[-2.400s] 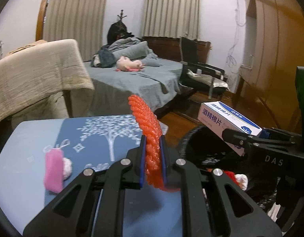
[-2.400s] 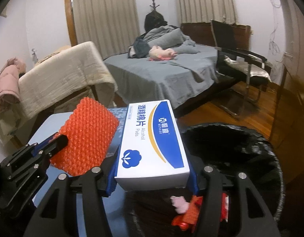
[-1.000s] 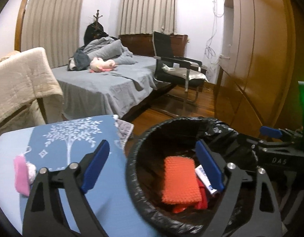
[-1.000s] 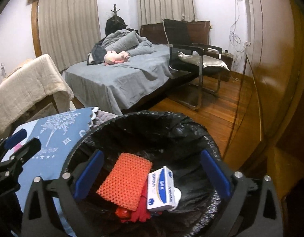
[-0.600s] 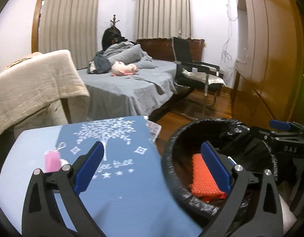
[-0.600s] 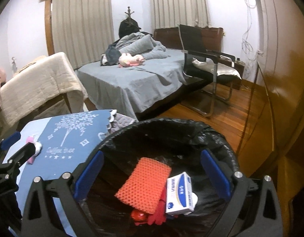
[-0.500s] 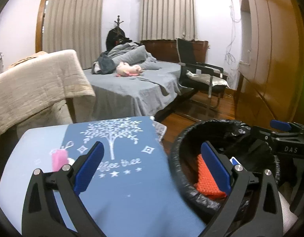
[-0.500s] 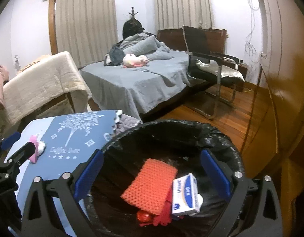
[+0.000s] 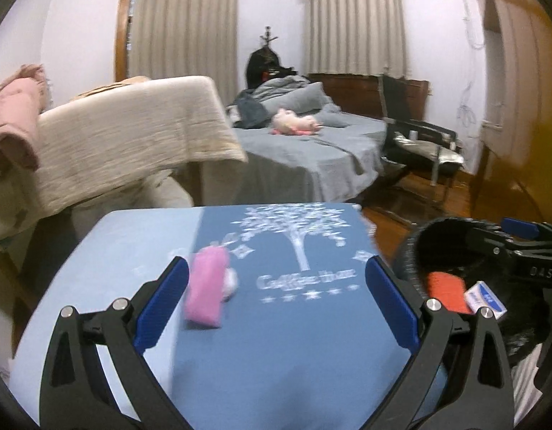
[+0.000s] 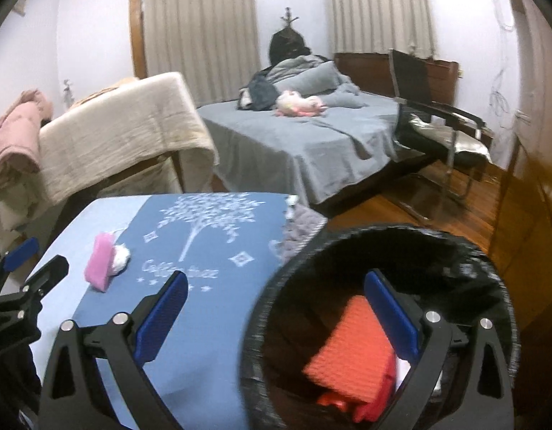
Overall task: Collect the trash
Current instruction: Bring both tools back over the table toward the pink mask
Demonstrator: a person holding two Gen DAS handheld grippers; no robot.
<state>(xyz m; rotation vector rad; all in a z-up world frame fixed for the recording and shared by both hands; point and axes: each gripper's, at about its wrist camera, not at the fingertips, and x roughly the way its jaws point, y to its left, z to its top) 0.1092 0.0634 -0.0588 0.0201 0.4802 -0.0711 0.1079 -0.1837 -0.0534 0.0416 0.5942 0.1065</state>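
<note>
A pink packet [image 9: 206,288] with a white wad [image 9: 231,279] beside it lies on the blue table cover [image 9: 293,340], also seen as the pink packet [image 10: 101,263] in the right wrist view. My left gripper [image 9: 276,302] hovers open over the cover, the packet just inside its left finger, untouched. The black-lined trash bin [image 10: 473,251] holds an orange mesh pad [image 10: 351,344] and a white-and-blue box [image 9: 485,299]. My right gripper [image 10: 276,317] is open and empty, straddling the bin's near rim.
Behind the table stand a chair draped with a beige blanket [image 9: 132,132], a grey bed [image 9: 311,150] with a pink plush toy [image 9: 297,123], and a black chair [image 9: 419,136]. A wooden wardrobe [image 10: 541,179] lines the right side.
Both grippers dropped the orange pad and the box into the bin, then swung left toward the table. The pink packet now sits between the left gripper's open fingers.
</note>
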